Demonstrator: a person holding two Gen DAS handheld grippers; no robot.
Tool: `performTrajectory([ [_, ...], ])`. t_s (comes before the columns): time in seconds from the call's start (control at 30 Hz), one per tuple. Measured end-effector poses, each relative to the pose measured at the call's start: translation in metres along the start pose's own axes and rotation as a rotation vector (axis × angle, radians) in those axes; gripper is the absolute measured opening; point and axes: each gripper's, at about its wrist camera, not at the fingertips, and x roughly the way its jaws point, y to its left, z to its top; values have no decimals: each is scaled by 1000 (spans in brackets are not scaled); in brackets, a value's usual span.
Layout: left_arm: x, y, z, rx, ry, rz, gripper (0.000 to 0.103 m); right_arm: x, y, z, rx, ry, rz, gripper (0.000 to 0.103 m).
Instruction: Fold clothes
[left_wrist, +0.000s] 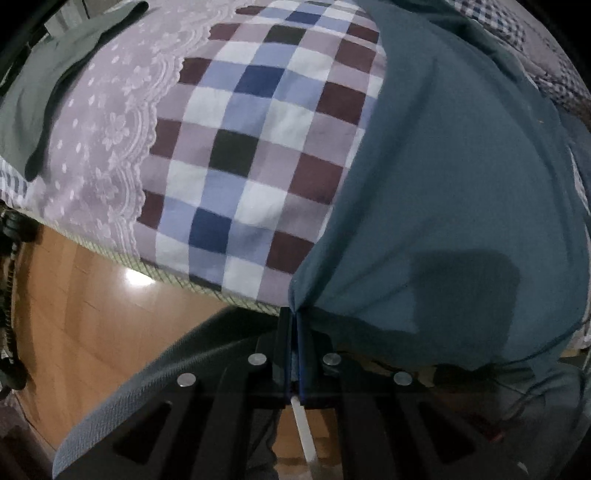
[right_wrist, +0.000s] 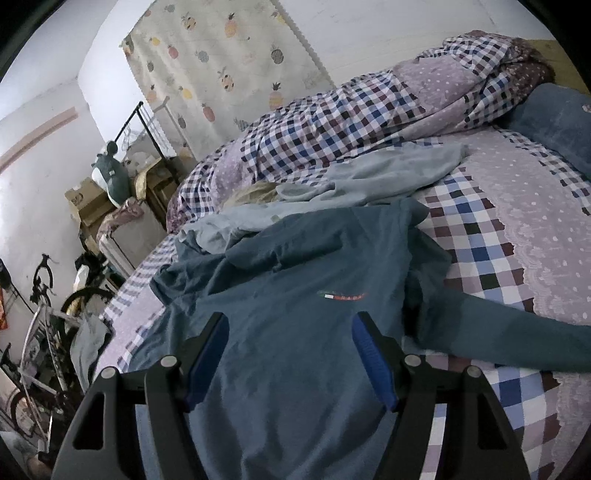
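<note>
Folding progress: barely begun; teal shirt (right_wrist: 295, 295) lies spread and rumpled on the bed (right_wrist: 517, 229).
Left hand-held gripper (left_wrist: 294, 321): clamped on the shirt's hem corner at 6 o'clock.
Right hand-held gripper (right_wrist: 290, 328): jaws wide, empty, over the shirt.
Left to do: every fold; pale garment (right_wrist: 369, 177) waits at 12 o'clock.

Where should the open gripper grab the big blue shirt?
Probably the bottom hem of the blue shirt, coming from the bed's near edge. The right gripper hovers there with jaws open, and the hem hangs thin and free. The left gripper already pinches another corner of it.
</note>
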Motion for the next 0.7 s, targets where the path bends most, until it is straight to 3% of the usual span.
performTrajectory([
  [0.3, -21, 0, 10, -47, -12, -73, 1, -43, -11, -35, -57, 120, -51, 73],
  [0.5, -37, 1, 13, -87, -8, -123, 1, -86, 0, -76, -226, 292, -79, 73],
  [0.7, -53, -3, 17, -96, -15, -133, 1, -123, 1, -154, -283, 496, -61, 73],
])
